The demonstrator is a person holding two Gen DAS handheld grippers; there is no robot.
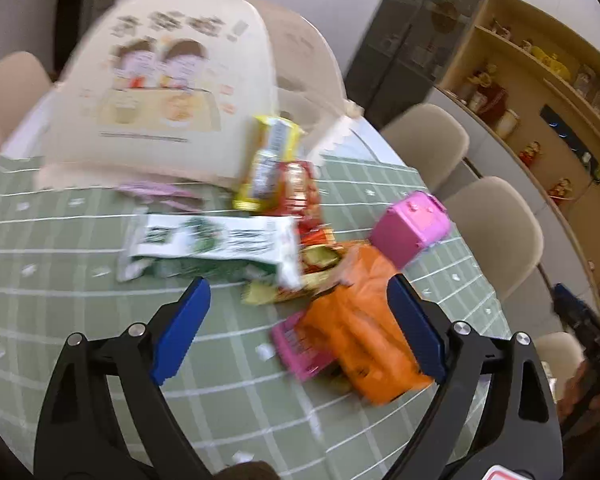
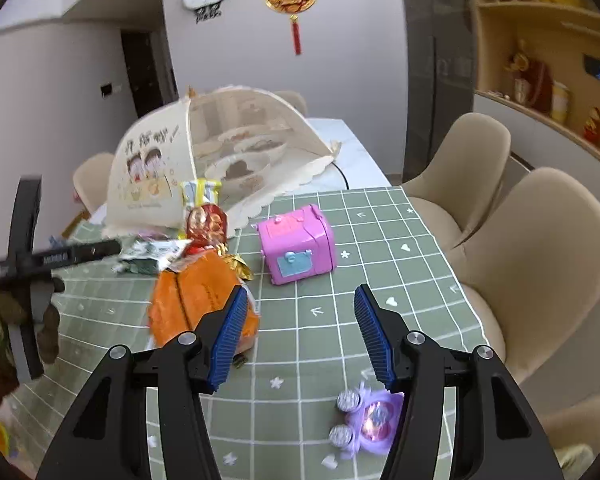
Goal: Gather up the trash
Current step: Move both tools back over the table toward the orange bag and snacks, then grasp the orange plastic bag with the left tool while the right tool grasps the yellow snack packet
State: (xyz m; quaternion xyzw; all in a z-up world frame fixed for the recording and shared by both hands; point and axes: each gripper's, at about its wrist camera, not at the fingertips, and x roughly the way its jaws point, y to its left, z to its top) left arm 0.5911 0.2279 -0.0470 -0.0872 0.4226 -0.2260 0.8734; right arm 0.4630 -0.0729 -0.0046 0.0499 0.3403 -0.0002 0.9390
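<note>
Glossy plastic orange wrapper (image 1: 364, 332), pink plastic toy box (image 2: 296, 244), matt cloth tablecloth (image 2: 380, 240), mesh-fabric food cover (image 2: 228, 140).

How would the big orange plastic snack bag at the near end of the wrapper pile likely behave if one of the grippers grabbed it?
The orange plastic snack bag looks creased and puffy, so it would probably crumple between the pads rather than stay stiff. Its glossy film may slip. It seems light, and since it overlaps the gold foil wrapper, lifting it may drag that along.

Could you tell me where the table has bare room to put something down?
Bare cloth lies right of the pink box, up to the chairs, and in front of it, down to the purple toy. It is crowded left of the box, where wrappers and the orange bag pile against the food cover.
</note>
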